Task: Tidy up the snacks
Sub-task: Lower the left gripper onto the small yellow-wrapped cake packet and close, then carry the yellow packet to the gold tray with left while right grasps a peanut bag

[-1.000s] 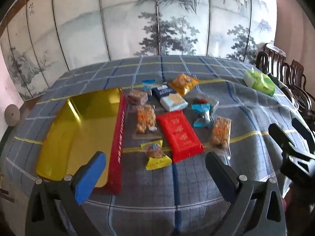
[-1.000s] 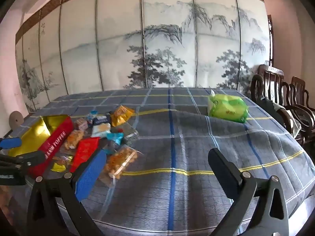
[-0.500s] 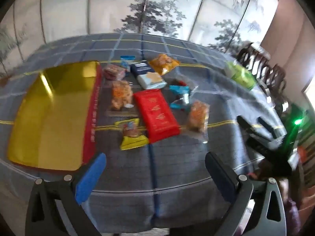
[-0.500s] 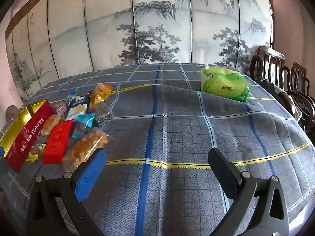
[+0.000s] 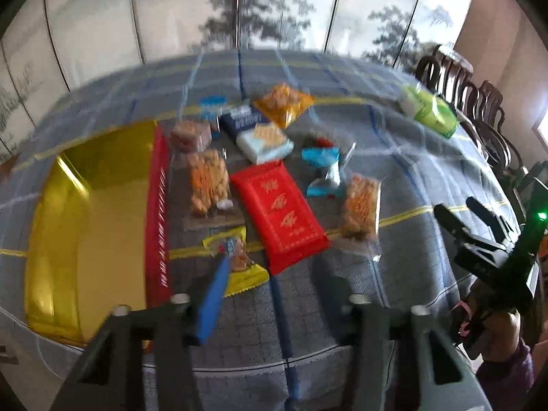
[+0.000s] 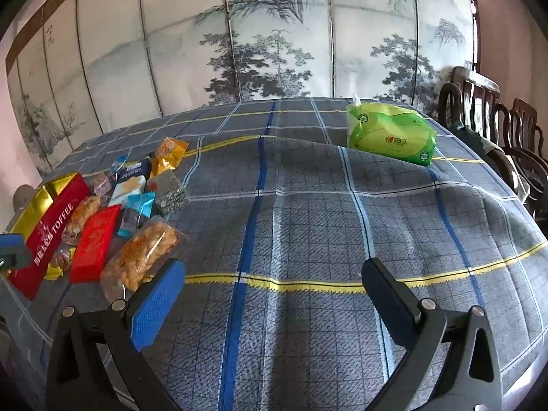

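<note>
Several snack packets lie in a cluster on the plaid tablecloth: a red packet [image 5: 279,212], a yellow candy packet [image 5: 239,267], clear bags of orange snacks [image 5: 361,207], a blue-white packet [image 5: 323,171] and an orange bag [image 5: 284,102]. A gold-lined red toffee box [image 5: 89,212] lies open to their left. My left gripper [image 5: 274,291] hangs open above the table's near edge, in front of the yellow packet. My right gripper [image 6: 270,284] is open and empty over bare cloth, right of the snacks [image 6: 144,253]; it also shows in the left wrist view [image 5: 476,215].
A green tissue pack [image 6: 390,137] sits at the far right of the table. Dark wooden chairs [image 6: 493,126] stand along the right side. A painted folding screen [image 6: 274,41] stands behind the table.
The left wrist view has tilted and blurred; the left gripper has shifted toward the snacks. The right gripper has edged forward and left, nearer the snack cluster.
</note>
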Available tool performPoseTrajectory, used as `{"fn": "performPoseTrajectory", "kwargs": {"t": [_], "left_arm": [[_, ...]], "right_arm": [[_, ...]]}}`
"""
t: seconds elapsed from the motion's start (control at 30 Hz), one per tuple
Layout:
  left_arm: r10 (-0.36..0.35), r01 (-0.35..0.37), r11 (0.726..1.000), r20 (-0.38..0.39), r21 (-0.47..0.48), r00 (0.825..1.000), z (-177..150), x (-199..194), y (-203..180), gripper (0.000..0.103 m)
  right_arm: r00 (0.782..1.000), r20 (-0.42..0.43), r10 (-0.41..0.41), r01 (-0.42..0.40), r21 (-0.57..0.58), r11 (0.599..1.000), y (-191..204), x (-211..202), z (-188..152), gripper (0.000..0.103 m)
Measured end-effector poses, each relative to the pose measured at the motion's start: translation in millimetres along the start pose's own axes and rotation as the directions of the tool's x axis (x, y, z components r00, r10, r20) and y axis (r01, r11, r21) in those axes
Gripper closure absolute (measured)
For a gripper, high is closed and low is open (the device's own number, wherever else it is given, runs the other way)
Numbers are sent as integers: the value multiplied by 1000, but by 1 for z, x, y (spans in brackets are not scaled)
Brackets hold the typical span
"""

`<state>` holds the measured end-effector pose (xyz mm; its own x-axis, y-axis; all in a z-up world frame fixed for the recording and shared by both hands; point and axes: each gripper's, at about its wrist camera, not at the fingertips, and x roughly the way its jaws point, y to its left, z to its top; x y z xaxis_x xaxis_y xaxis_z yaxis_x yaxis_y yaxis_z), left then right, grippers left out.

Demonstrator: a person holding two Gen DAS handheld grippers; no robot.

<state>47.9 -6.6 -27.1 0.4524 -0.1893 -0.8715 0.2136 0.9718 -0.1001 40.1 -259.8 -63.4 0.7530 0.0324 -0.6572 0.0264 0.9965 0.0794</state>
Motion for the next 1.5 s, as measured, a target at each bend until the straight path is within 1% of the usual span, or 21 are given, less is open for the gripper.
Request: {"fn": "performPoseTrajectory", "kwargs": {"t": [0.03,0.23,0.3,0.4,0.6,0.77,0.93,0.97,1.03,1.1,1.27,1.5], "left_arm": [[-6,6,1000,-20,-13,1000,2,5,4,58],[28,-29,999,-19,-28,999,7,15,12,58],[22,-23,999,-35,-35,999,7,20,13,58],[43,-45,998,-58,-36,997,10,28,14,57],[53,-61,995,-98,-75,994,14,41,23,57],[64,-73,994,-122,-78,991,15,48,28,57],[86,-95,993,-124,-69,989,16,51,26,58],[91,-100,993,-123,-68,988,16,51,26,59],[119,-128,989,-120,-68,986,17,51,28,69],[147,-155,986,-122,-60,981,17,52,29,75],[99,-112,989,-131,-94,986,19,48,32,77],[113,-119,992,-125,-40,986,18,50,21,79]], "right_arm": [[1000,0,-1,1,3,1000,1,1,0,0],[1000,-10,14,-13,37,999,-4,4,-1,0],[1000,-10,13,-12,37,999,-4,4,-1,0],[1000,-9,13,-13,37,999,-5,4,-1,0],[1000,-10,13,-13,38,999,-4,4,-1,0],[1000,-9,13,-13,35,999,-5,5,-2,0],[1000,-13,14,-14,38,999,-6,7,-2,0],[1000,-15,15,-14,41,999,-7,7,-2,0],[1000,-17,14,-14,45,999,-7,7,-2,0],[1000,-20,14,-13,49,999,-8,8,-2,0],[999,-30,12,-11,51,999,-8,8,-2,0],[999,-38,12,-9,78,997,-12,10,-1,0]]}}
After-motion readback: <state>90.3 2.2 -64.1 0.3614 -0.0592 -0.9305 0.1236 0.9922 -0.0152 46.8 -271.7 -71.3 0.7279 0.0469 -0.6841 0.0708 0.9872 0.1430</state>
